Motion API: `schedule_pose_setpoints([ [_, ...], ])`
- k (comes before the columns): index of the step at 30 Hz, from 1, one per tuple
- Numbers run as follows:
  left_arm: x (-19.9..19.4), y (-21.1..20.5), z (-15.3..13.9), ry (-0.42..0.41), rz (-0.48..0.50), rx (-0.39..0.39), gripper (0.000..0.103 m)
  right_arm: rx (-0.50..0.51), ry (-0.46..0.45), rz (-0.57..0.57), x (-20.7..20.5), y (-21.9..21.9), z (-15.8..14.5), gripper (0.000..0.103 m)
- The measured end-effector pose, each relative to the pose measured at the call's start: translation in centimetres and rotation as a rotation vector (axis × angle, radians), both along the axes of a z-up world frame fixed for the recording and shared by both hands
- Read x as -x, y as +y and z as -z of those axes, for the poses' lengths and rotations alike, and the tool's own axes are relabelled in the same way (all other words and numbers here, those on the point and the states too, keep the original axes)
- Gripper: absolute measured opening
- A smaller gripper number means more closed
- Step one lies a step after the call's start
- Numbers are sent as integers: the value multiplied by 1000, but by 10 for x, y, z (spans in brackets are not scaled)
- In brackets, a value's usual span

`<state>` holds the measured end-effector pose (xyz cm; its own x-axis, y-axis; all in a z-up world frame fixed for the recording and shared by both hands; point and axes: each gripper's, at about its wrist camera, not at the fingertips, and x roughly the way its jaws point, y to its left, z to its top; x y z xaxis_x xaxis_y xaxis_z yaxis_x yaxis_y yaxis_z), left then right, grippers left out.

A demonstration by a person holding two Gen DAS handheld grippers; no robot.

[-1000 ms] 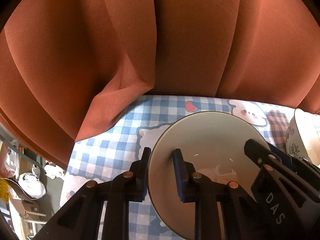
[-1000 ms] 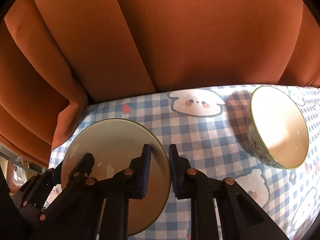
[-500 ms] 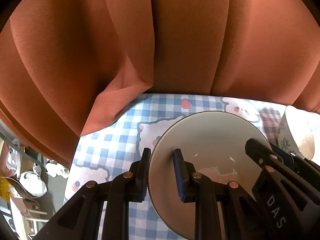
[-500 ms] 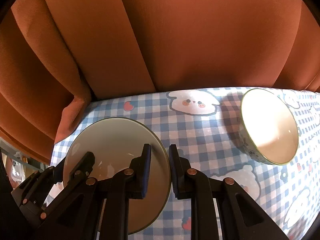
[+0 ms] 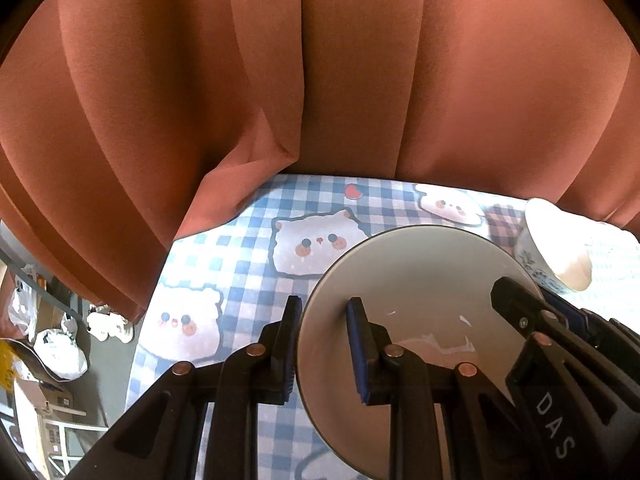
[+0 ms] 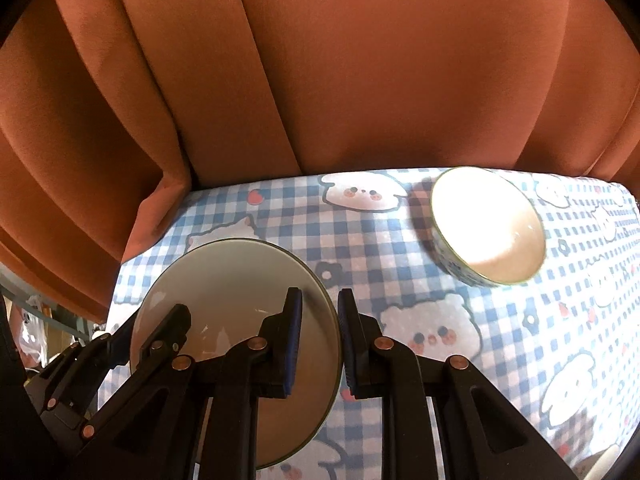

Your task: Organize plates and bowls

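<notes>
Two grippers, one plate. Rust curtain (image 6: 320, 72) behind, checked tablecloth (image 6: 500, 320) below. Plate (image 5: 420, 280) carried over the cloth's left part, pinched at opposite rim edges, likely to keep it level during a two-handed move. Left gripper (image 5: 322, 350) clenched on the plate's left rim, one finger outside, one inside. Right gripper (image 6: 319, 342) clamped on the right rim likewise. Bowl (image 6: 488, 226) on the cloth, well right of the plate, untouched, apparently the stacking partner. Plate tilted slightly toward the cameras.
</notes>
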<state>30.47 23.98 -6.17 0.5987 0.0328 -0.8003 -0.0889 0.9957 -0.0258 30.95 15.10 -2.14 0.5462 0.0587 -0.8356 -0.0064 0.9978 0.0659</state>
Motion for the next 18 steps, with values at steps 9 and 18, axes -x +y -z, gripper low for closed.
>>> schedule_pose_setpoints([
  [9, 45, -9, -27, -46, -4, -16, 21, -20, -41, -4, 46, -10, -27, 22],
  [18, 92, -37, -53, -89, -21, -30, 21, -53, -91, -25, 94, -42, -57, 22],
])
